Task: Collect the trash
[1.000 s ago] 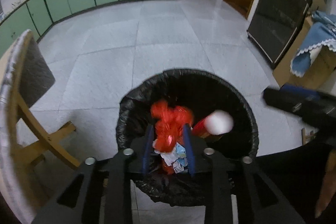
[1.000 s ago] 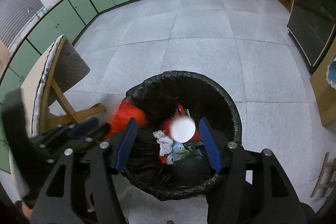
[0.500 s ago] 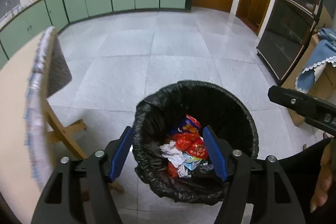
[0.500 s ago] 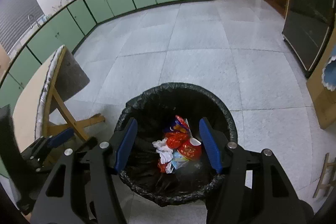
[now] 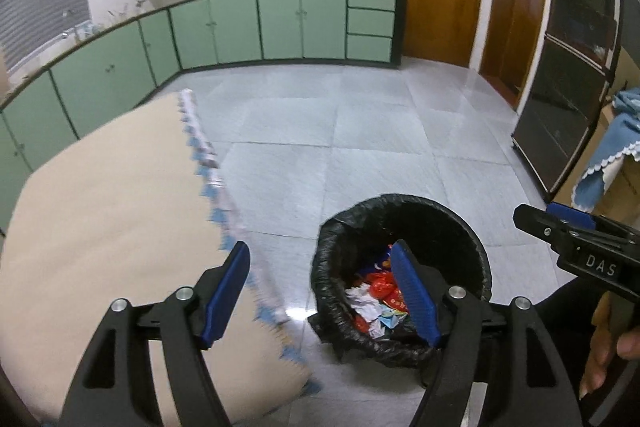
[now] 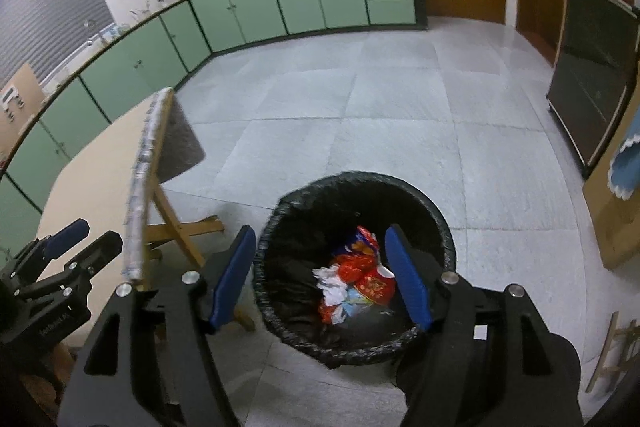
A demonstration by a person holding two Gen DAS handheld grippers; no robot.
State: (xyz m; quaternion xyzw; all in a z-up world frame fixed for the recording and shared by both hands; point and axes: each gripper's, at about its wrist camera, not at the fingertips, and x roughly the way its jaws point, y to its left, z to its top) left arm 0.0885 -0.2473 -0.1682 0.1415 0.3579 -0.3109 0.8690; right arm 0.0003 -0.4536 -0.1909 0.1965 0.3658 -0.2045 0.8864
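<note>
Working from the black-lined bin [image 6: 356, 267] as my landmark, I judge the drop finished and the step in hand to be pulling both tools clear and going for the next piece. The tiled floor [image 6: 400, 115] around the bin shows no litter, and the beige table [image 5: 100, 219] to the bin's left shows no litter on the part in view, so I would sweep the cameras wider before committing. Inside the bin lies the collected trash [image 6: 352, 279]: red wrappers, white crumpled paper, a red cup, all low in the liner. My left gripper [image 5: 320, 291] hangs above the gap between the table edge and the bin's near-left rim; its jaws have just been opening, stand wide and hold nothing. My right gripper [image 6: 324, 279] sits over the bin mouth; its jaws have also just been opening further, wide apart and empty. To do this well I would lift straight up, keeping the blue pads [image 6: 408, 275] off the loose liner so it doesn't snag.
</note>
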